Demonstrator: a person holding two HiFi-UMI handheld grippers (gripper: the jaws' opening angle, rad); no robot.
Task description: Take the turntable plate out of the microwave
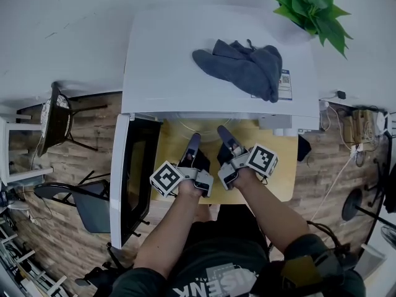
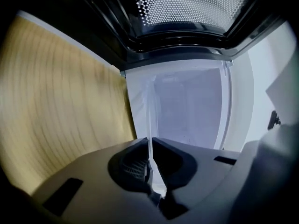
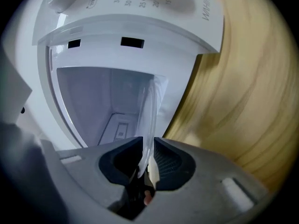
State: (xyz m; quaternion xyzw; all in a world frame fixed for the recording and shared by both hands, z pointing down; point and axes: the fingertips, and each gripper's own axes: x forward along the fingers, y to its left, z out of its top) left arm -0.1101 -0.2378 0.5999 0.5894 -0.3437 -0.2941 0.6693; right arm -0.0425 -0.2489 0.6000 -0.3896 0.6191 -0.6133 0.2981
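At the mouth of the open microwave, over the wooden table, my left tool and right tool each pinch the rim of the glass turntable plate, jaws narrow. I judge it partway out; next I must draw both back evenly, keeping it level.

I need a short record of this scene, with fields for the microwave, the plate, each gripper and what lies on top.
Microwave: white, door swung open at the left
Turntable plate: clear glass, at the cavity opening
Left gripper: shut on the plate's rim
Right gripper: shut on the plate's rim
On top: grey cloth
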